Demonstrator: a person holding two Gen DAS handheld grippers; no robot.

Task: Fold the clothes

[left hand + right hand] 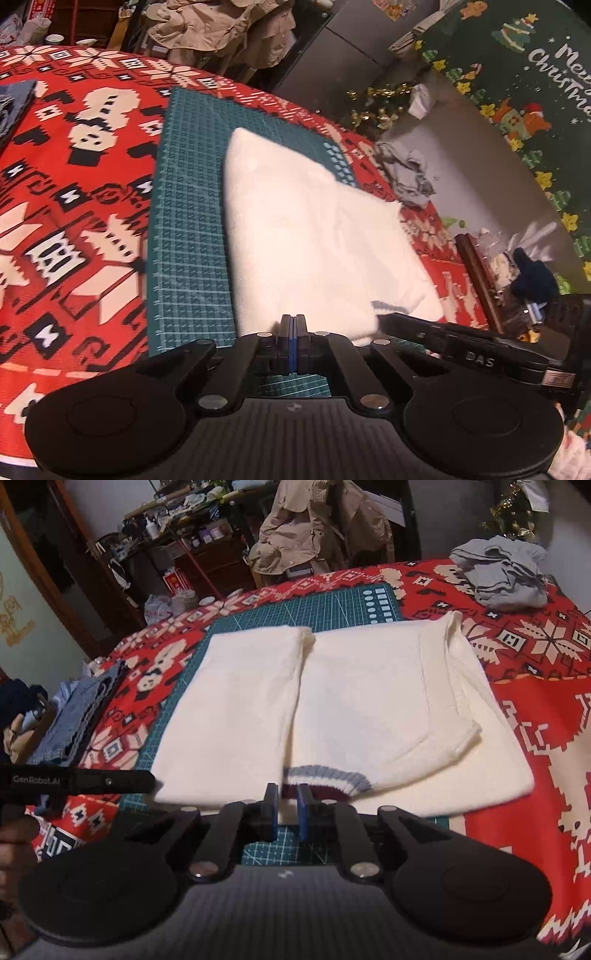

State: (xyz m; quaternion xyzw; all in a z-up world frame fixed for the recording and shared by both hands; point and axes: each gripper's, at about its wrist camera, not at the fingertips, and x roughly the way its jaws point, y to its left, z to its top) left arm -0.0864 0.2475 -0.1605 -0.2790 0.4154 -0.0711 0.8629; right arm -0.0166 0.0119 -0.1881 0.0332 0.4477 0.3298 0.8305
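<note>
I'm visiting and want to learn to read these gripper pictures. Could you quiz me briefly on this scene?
1. True or false: the white sweater lies partly on the green cutting mat.
2. Which gripper has its jaws slightly apart: A) left gripper, B) right gripper, C) neither?
3. What lies crumpled at the table's far right corner in the right wrist view?

Key:
1. True. Its left part covers the mat; its right edge lies over the red tablecloth.
2. B. The left jaws are pressed together with nothing between them; the right jaws show a narrow gap and grip nothing.
3. A grey garment.
</note>
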